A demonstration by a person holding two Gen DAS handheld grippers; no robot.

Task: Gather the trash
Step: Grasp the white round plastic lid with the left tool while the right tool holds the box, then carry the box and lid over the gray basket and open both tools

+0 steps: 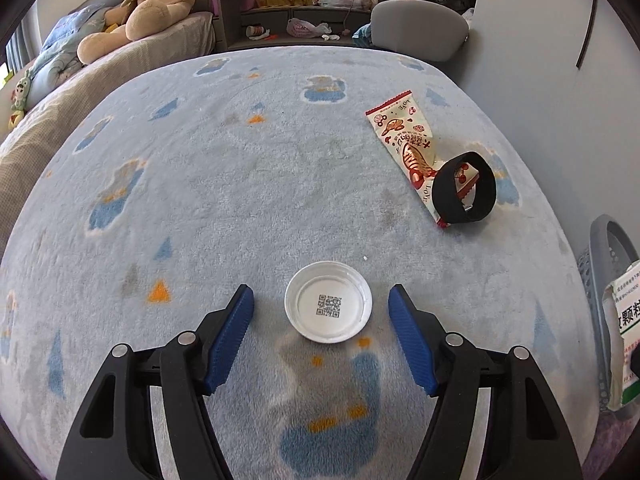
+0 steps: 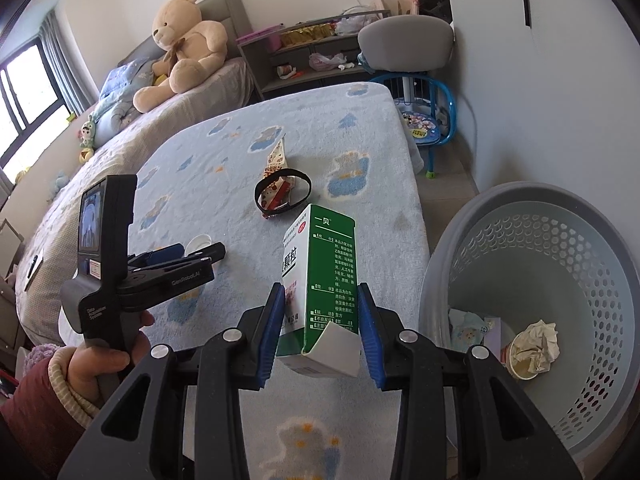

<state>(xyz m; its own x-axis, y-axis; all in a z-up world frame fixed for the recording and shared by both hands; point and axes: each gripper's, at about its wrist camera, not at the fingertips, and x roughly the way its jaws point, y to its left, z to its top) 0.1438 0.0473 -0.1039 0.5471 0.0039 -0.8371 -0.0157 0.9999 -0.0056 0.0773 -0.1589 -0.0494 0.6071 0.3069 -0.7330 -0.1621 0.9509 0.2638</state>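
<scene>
Blue pads of the right gripper clamp a green-and-white carton, upright, long axis rising away from the fingers, just left of the grey basket. Farther left of the basket, the left gripper stands open, its jaws on either side of a white lid lying flat on the blue blanket, not touching it. Beyond the lid, a snack wrapper lies diagonally through a black band.

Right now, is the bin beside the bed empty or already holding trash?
Holding trash. The grey perforated bin has a paper cup stuffed with crumpled tissue on its bottom, plus a small printed packet.
</scene>
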